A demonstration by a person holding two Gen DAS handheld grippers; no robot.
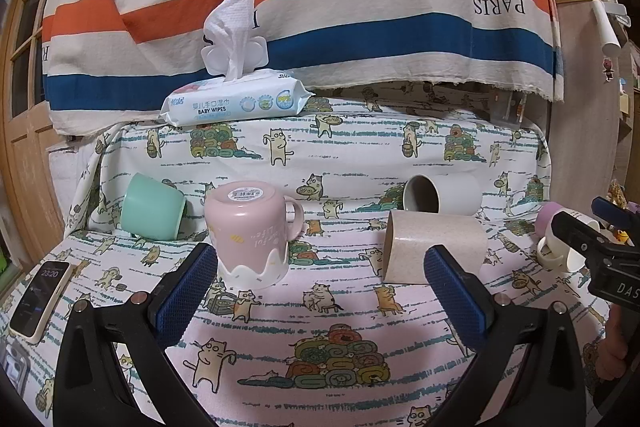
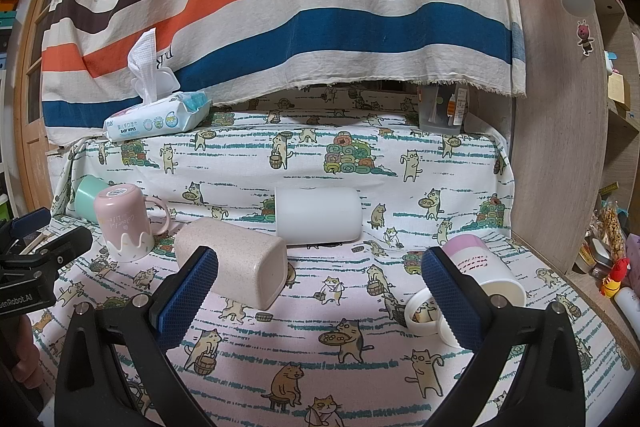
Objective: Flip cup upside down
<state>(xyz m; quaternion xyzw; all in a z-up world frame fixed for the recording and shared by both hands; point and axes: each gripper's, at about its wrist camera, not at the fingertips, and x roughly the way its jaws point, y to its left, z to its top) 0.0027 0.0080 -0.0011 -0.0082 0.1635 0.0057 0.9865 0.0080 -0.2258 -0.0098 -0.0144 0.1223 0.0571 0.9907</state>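
A pink mug [image 1: 252,231] with a white wavy base band stands upside down on the cat-print cloth; it also shows in the right wrist view [image 2: 126,225]. A beige speckled cup [image 1: 434,253] [image 2: 236,269] lies on its side. A white cup [image 1: 442,193] [image 2: 318,215] lies on its side behind it. A mint cup [image 1: 152,207] [image 2: 86,189] lies tipped at the left. A purple-and-white mug [image 2: 480,271] lies on its side at the right. My left gripper [image 1: 320,297] is open and empty, just in front of the pink mug. My right gripper [image 2: 316,297] is open and empty, in front of the beige cup.
A pack of baby wipes [image 1: 236,103] sits on the raised ledge behind. A phone [image 1: 40,297] lies at the left edge. A striped cloth [image 1: 320,7] hangs at the back. A wooden panel [image 2: 560,147] stands at the right, with small items [image 2: 612,267] beside it.
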